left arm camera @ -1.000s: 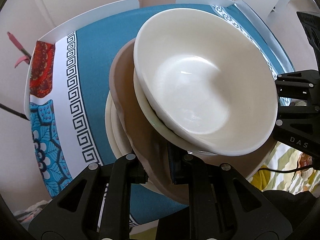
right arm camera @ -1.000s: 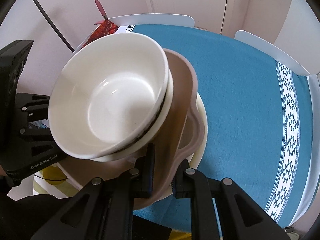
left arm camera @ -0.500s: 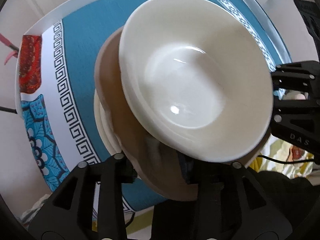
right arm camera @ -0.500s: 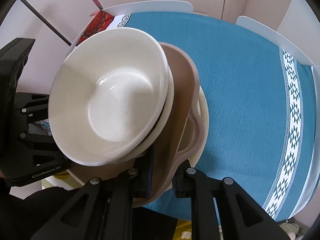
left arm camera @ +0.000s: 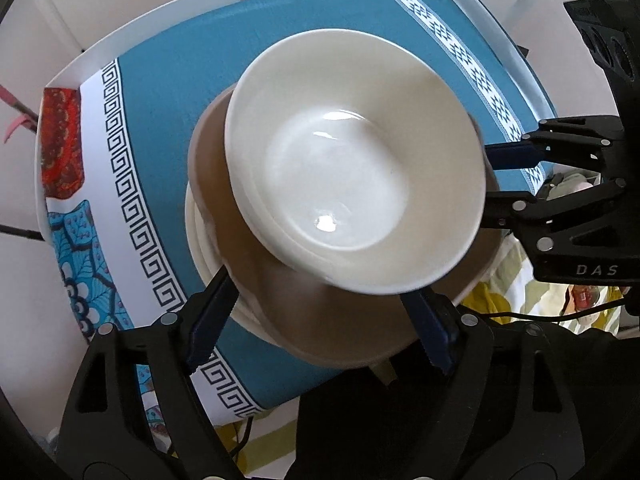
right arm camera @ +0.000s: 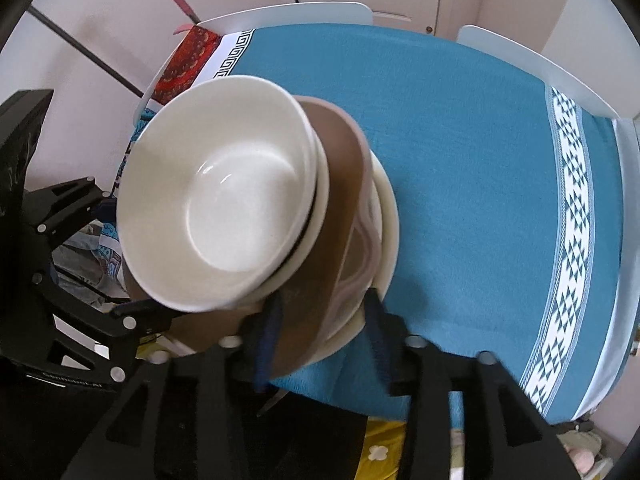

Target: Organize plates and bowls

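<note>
Two nested white bowls (right arm camera: 224, 200) sit on a brown plate (right arm camera: 336, 200), which rests on cream plates (right arm camera: 386, 232) on the blue tablecloth (right arm camera: 472, 168). The right gripper (right arm camera: 320, 332) stands open, fingers (right arm camera: 268, 336) astride the plates' near edge. The left gripper (right arm camera: 100, 256) is open at left.

Bright, soft daylight fills both fisheye views. Small white glare spots sit inside the top bowl (left arm camera: 352, 184), which casts a faint shadow on the brown plate (left arm camera: 256, 264). Straight edges bend near the dark round borders. The right tool (right arm camera: 324, 336) looks motion-blurred.
</note>
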